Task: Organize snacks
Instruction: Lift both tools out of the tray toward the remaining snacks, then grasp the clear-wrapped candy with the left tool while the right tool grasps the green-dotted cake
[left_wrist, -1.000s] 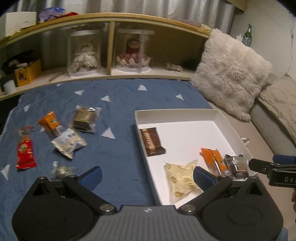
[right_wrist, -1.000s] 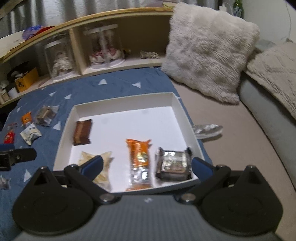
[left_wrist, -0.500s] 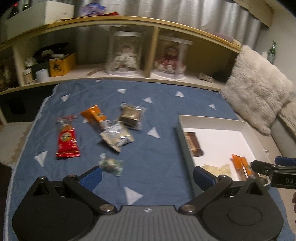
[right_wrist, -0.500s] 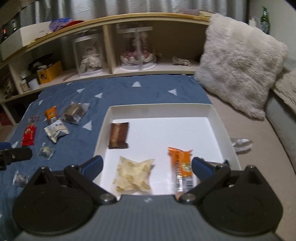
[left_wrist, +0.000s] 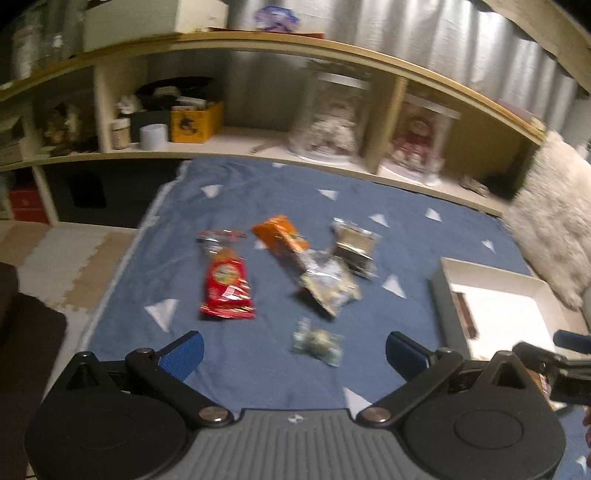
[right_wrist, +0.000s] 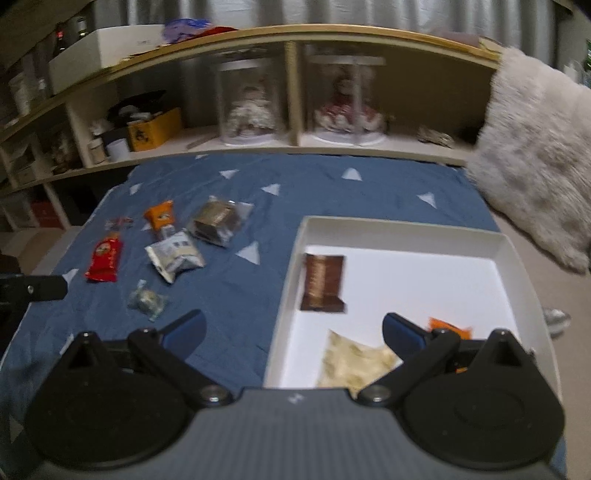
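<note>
I've swung both open grippers leftward off the white tray (right_wrist: 402, 230), so my left gripper (left_wrist: 293, 352) now faces the loose snacks on the blue blanket (left_wrist: 258, 192), the small green packet (left_wrist: 317, 341) nearest.

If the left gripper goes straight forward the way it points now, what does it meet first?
Probably the small greenish candy packet on the blue cloth: it lies just ahead of the open left gripper. Depth is unclear.

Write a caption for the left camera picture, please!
Open left gripper hovers above five loose snacks on the blue cloth, nearest the small green candy.
</note>
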